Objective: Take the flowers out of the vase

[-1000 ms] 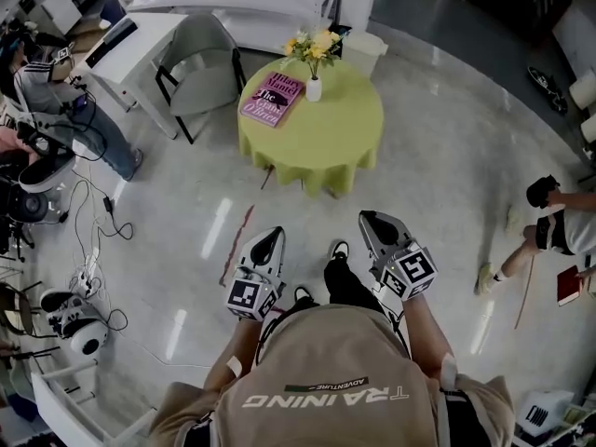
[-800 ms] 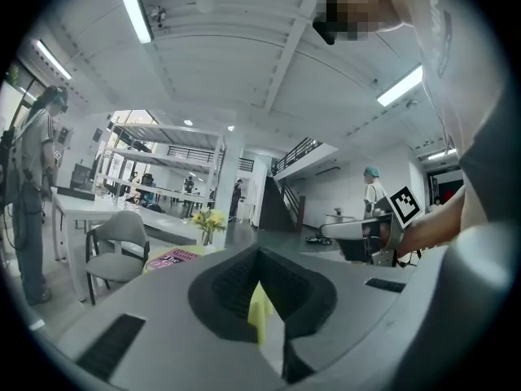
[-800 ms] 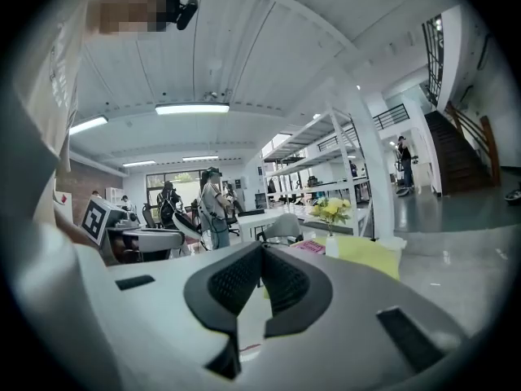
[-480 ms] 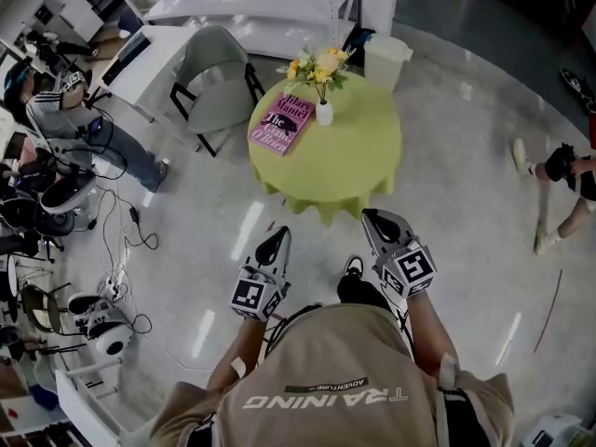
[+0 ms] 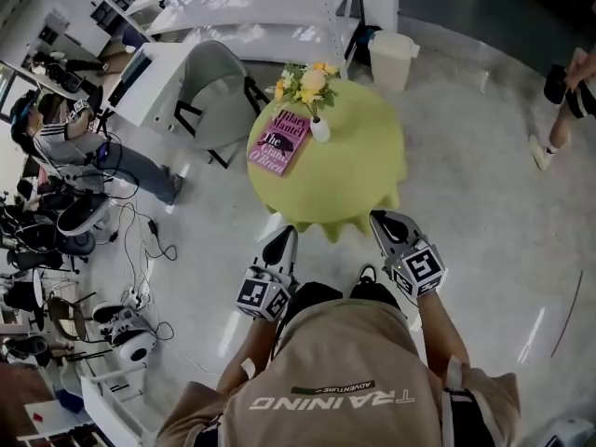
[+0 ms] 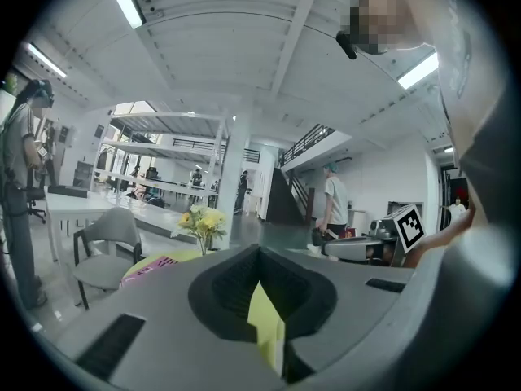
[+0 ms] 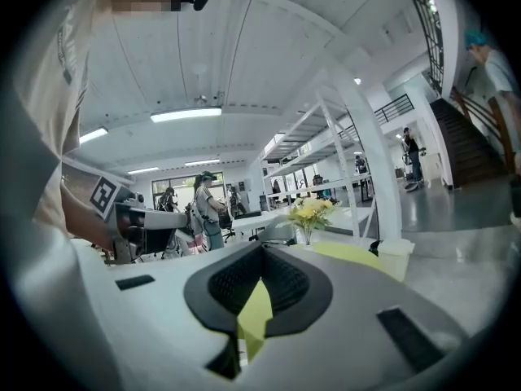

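Flowers (image 5: 305, 80): one yellow bunch in one small white vase (image 5: 319, 130), far-left on the round green table (image 5: 358, 180), just right of the one pink book (image 5: 282, 142). Two claws, left gripper (image 5: 283, 237) and right gripper (image 5: 381, 221), both pinched closed on nothing at the table's near edge. Yank the stems sideways and I reckon that light vase tips onto the book.

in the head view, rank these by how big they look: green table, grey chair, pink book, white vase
1. green table
2. grey chair
3. pink book
4. white vase
All four sit at a similar distance from the camera, so nearness hardly skews the order.
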Tool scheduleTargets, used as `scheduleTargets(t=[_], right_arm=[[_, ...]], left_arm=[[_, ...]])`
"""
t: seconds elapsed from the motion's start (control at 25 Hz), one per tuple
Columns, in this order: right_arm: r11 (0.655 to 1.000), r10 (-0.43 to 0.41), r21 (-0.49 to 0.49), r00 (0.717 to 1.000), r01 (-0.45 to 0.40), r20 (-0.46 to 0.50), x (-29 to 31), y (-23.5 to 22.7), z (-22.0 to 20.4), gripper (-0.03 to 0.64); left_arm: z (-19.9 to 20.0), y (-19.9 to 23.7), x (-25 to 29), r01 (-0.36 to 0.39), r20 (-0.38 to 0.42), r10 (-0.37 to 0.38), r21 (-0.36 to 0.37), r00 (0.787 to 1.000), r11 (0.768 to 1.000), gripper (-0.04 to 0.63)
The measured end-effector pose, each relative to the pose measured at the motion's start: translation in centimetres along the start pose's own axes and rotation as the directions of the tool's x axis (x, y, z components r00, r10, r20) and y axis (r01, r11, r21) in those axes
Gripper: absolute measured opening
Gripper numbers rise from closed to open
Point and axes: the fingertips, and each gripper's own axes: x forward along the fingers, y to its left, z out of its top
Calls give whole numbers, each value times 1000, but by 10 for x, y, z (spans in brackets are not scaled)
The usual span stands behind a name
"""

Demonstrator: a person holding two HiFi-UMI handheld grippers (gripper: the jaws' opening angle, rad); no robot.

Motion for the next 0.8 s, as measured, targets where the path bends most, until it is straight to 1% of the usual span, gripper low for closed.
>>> scheduleTargets(t=[0.08,0.16,0.32,0.44,0.56,0.68,0.8], right_arm=[[1000,-3,24,1000,3,1,5,-8,-3,2],[1000,-4,27,1000,4,-4,12,-15,-4,2],[999,17,-27,1000,-17,-26,36,-13,-1,2],[999,22,-39,999,-24,-33,58,-14,3,2],[999,4,-45,999,-6,-47,84,-22,7,2],[998,-29,-51,997,26,-66,113,-35,9,3],[996,-56,-78,996,50,-74,149,-41,22,3]], left_arm=[[4,3,10,-2,0,2,7,1000,1000,6],[8,7,19,0,2,0,14,1000,1000,6],[7,23,30,3,3,-3,20,1000,1000,6],[4,40,44,9,0,-9,2,1000,1000,6],[3,59,64,29,-4,-29,-4,1000,1000,6],[5,83,87,61,0,-61,27,998,998,6],[17,114,106,90,15,-91,50,996,995,6]])
